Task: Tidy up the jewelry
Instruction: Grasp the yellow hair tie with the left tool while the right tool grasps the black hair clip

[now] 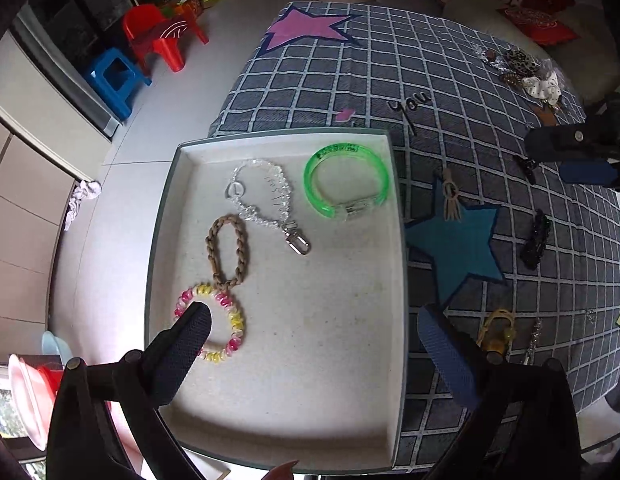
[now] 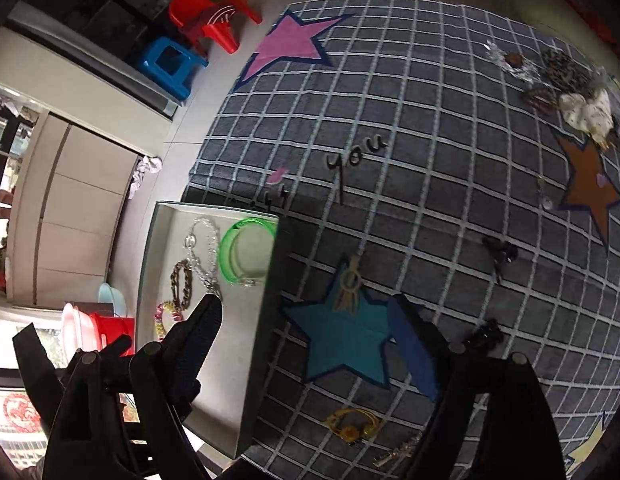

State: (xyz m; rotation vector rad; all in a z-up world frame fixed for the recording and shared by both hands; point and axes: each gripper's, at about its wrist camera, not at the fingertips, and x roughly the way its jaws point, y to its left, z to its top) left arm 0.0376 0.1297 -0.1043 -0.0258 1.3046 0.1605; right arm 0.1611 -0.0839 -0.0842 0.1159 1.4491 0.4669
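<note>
left gripper (image 1: 314, 332) fingers spread above shallow white rectangular tray (image 1: 396, 280), centre frame, holding translucent green plastic bangle (image 1: 346, 178) and brown braided cord loop (image 1: 228, 250). right gripper (image 2: 306, 344) fingers spread over teal star patch (image 2: 342, 340), lower centre.

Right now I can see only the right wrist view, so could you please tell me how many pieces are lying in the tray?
Observer: Four: a green bangle, a clear bead chain, a brown braided loop and a pink-and-yellow coil bracelet.
Operator: Thank you. Is the left gripper holding any of them?
Observer: No. The left gripper is open, with one finger in front of the coil bracelet and the other beyond the tray's right rim.
Operator: Where does the chain's clasp lie?
Observer: The metal clasp points toward the tray's middle, apart from the bangle.
</note>
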